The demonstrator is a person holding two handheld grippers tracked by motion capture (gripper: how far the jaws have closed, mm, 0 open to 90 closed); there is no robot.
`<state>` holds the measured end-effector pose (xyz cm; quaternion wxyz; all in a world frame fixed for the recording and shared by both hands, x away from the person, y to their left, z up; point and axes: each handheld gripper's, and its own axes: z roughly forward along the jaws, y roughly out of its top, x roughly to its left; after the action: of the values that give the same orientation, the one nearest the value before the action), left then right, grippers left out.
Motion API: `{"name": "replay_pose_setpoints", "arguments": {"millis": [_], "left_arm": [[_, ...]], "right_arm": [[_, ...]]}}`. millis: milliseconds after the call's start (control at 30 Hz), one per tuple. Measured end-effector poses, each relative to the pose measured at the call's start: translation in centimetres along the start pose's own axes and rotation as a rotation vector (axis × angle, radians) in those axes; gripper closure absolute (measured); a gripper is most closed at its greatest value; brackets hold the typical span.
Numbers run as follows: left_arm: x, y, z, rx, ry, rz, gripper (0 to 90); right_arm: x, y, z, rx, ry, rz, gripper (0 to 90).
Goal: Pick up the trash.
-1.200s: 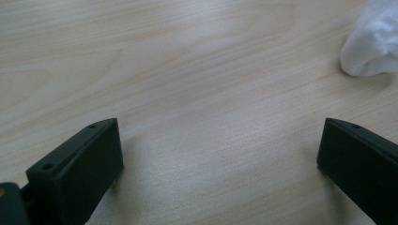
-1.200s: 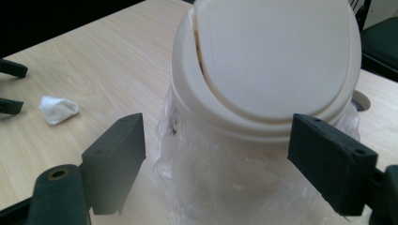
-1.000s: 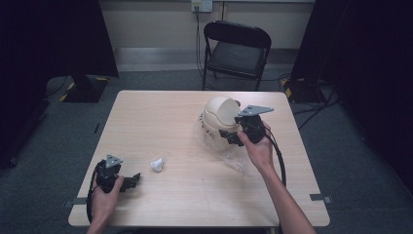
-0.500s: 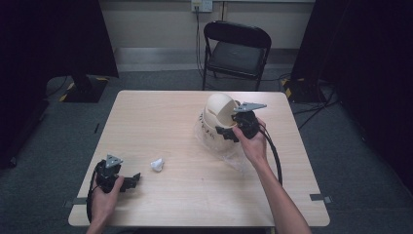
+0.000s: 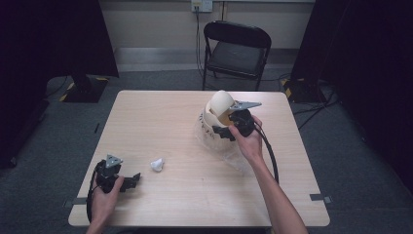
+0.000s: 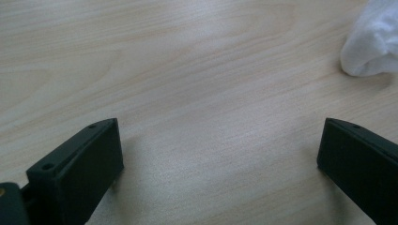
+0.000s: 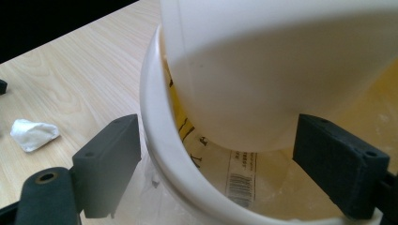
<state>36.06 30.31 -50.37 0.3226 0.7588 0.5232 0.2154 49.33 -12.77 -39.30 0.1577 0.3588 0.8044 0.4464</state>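
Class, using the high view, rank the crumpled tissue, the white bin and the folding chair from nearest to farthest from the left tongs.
1. Crumpled tissue, just right of the left tongs.
2. White bin, across the table, at the right tongs.
3. Folding chair, beyond the table's far edge.

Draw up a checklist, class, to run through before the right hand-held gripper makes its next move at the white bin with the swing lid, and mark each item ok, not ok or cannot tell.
1. Right hand-held gripper open: ok, jaws wide apart.
2. Jaws placed around the white bin: ok, its rim runs between them, with one jaw outside it.
3. Swing lid free to move: cannot tell; it stands tilted above the rim.
4. Clear liner bag seated in the bin: not ok, part of it lies spread on the table.
5. Left hand-held gripper out of the way: ok, open near the table's front edge.
6. Crumpled white paper apart from both grippers: ok.
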Motion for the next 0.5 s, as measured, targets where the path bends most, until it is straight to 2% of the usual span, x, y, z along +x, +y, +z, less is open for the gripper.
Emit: {"name": "replay_pose_setpoints", "arguments": {"millis": [133, 233, 500], "left_arm": [[-0.01, 0.0, 0.0, 0.0, 0.001, 0.0, 0.0], [0.0, 0.0, -0.02, 0.002, 0.004, 0.003, 0.1], [0.0, -0.01, -0.03, 0.002, 0.002, 0.003, 0.1]], "right_arm": [[-0.04, -0.05, 0.38, 0.012, 0.006, -0.003, 13.6], [-0.23, -0.05, 0.4, -0.002, 0.008, 0.012, 13.2], [-0.26, -0.03, 0.01, -0.013, 0.018, 0.01, 14.0]]}}
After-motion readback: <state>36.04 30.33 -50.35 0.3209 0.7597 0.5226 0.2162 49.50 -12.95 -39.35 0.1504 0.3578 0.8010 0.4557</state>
